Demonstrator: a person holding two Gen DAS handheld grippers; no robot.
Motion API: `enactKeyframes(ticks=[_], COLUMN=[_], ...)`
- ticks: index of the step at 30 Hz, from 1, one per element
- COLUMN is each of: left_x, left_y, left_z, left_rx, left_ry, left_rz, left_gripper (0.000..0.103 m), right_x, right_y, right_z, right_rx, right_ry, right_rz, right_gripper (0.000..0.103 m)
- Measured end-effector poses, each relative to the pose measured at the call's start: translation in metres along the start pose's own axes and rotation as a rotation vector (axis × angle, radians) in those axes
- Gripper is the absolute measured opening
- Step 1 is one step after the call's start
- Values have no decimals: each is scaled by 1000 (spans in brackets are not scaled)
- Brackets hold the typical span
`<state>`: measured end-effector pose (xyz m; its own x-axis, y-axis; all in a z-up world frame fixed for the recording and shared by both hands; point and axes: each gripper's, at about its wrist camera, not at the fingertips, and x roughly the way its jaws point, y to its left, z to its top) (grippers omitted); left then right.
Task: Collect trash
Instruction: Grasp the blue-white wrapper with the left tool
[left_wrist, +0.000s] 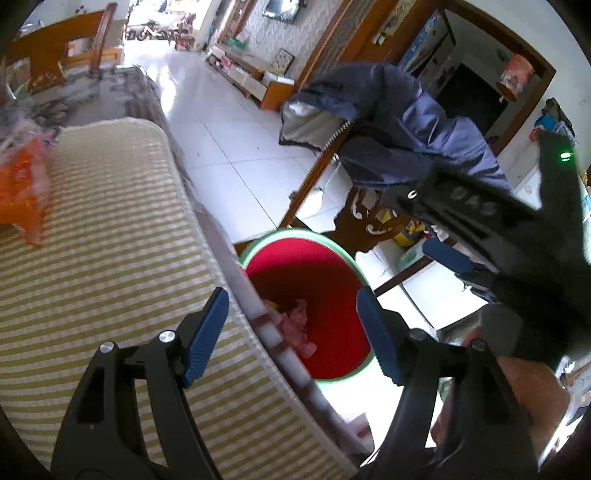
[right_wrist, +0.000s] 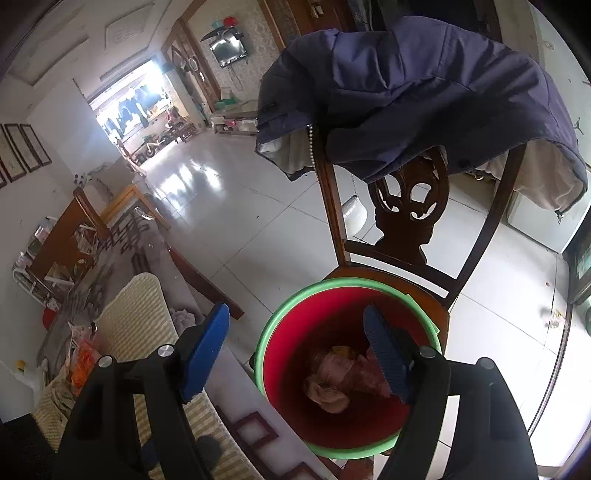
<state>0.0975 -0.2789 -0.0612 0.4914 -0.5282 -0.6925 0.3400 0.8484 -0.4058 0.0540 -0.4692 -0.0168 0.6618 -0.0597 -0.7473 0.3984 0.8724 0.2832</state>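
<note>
Over the red bin (right_wrist: 332, 369), where pink scraps (right_wrist: 328, 387) are seen lying, the right gripper (right_wrist: 295, 354) is held open and empty; the left gripper (left_wrist: 291, 332), likewise open, is nearer the orange wrapper (left_wrist: 22, 192) left farther along the striped mat (left_wrist: 110, 229).

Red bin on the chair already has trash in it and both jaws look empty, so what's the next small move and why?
Probably swing the left gripper back over the striped mat toward the orange wrapper. Its jaws are open and empty, the pink scraps already lie in the red bin, and that wrapper is the nearest trash in view.
</note>
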Motion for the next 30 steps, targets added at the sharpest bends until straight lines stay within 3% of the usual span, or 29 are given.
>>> enactKeyframes(ticks=[3, 7, 12, 15, 19, 25, 30], left_x=[-29, -77, -135, -177, -215, -213, -191], left_y=[12, 46, 112, 174, 244, 317, 332], left_z=[-4, -16, -36, -53, -77, -91, -73], left_rx=[-8, -31, -109, -245, -464, -686, -670], left_ry=[-45, -100, -139, -163, -188, -160, -154], left_rz=[19, 107, 289, 409, 492, 485, 555], left_gripper=[69, 69, 69, 69, 69, 69, 69], right_x=[0, 2, 3, 2, 3, 6, 13], right_y=[10, 25, 51, 66, 87, 112, 112], right_z=[-2, -7, -18, -27, -39, -54, -56], right_rx=[-29, -72, -156, -195, -252, -355, -358], right_ry=[2, 21, 45, 65, 80, 92, 102], right_rz=[4, 29, 47, 69, 81, 65, 44], right_gripper=[73, 78, 79, 79, 80, 80, 80])
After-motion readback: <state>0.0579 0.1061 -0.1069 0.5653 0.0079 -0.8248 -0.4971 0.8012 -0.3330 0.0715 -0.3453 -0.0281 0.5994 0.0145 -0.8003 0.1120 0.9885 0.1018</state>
